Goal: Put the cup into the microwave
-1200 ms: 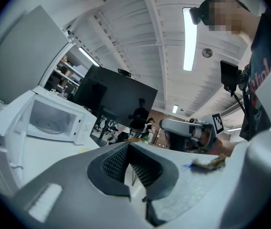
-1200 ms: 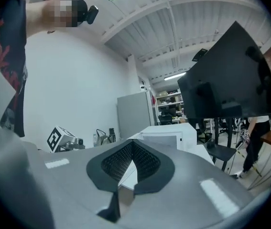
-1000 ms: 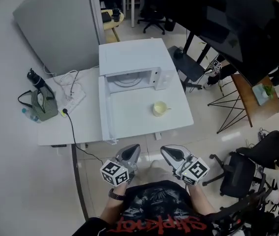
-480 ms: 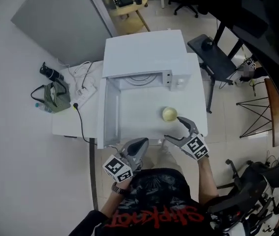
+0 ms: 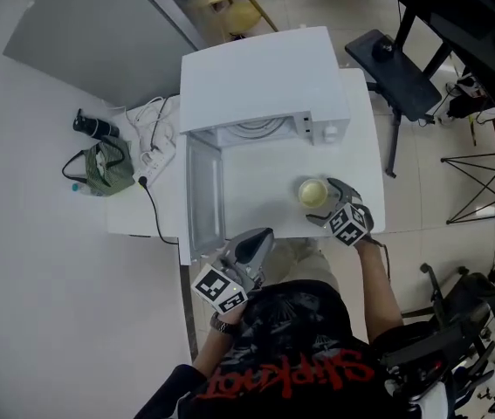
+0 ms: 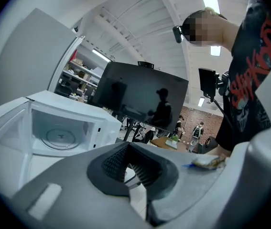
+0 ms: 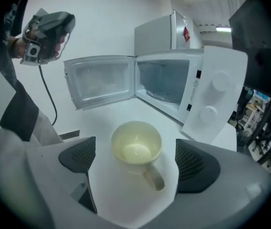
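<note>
A pale yellow cup (image 5: 312, 192) stands upright on the white table (image 5: 360, 155), in front of the white microwave (image 5: 264, 77), its handle toward me. The microwave door (image 5: 205, 203) hangs open to the left and the cavity (image 5: 251, 133) is empty. My right gripper (image 5: 326, 203) is low over the table with the cup (image 7: 135, 147) between its jaws. The jaws are opening wide and the pads (image 7: 78, 159) stand clear of the cup on both sides. My left gripper (image 5: 260, 238) hovers shut near the door's front corner, holding nothing.
A green bag (image 5: 107, 168), a black bottle (image 5: 90, 127) and white cables (image 5: 155, 151) lie on the table's left part. A black cord (image 5: 155, 208) drops off the front edge. A black stool (image 5: 400, 64) stands to the right of the table.
My right gripper came down from near my body to the table and spread its jaws round the cup. The left gripper drifted forward toward the open door.
</note>
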`<state>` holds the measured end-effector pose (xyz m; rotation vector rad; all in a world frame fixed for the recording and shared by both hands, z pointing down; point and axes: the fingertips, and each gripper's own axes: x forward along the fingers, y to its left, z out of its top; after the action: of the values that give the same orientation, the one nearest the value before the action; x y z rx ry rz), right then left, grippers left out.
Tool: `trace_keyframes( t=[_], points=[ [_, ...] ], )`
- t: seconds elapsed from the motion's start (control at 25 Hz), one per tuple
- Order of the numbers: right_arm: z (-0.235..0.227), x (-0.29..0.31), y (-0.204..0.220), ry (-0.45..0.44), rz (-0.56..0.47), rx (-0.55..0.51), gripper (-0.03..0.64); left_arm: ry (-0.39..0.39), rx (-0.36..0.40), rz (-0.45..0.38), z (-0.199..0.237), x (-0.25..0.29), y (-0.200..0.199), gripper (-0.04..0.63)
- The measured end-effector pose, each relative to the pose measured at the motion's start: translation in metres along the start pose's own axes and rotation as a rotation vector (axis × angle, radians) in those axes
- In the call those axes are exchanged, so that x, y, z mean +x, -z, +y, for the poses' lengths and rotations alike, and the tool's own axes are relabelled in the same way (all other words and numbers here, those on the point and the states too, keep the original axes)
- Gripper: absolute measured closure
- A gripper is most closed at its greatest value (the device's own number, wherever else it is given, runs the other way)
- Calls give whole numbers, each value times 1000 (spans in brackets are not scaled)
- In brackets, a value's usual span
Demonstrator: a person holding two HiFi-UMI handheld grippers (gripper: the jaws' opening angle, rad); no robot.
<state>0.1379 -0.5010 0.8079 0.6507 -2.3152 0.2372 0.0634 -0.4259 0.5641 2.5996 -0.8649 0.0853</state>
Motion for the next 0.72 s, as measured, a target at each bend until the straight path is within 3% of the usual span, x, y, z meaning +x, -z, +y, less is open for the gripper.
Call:
trace_keyframes(
  t=[0.2,0.36,0.52,0.72],
  points=[
    [-4,41,3,46,39,122,183,-34,-41,4,31,-10,3,595],
    [12,42,-3,127,21,184,186,-40,-1,-42,54,-13,-25,595],
    [40,44,-7,128,45,98,189,-69,27,-86,74,-26,-38,595],
    [42,46,-46,111,-26,92,189,-126,-24,-78,94,-47,-25,595]
  ],
)
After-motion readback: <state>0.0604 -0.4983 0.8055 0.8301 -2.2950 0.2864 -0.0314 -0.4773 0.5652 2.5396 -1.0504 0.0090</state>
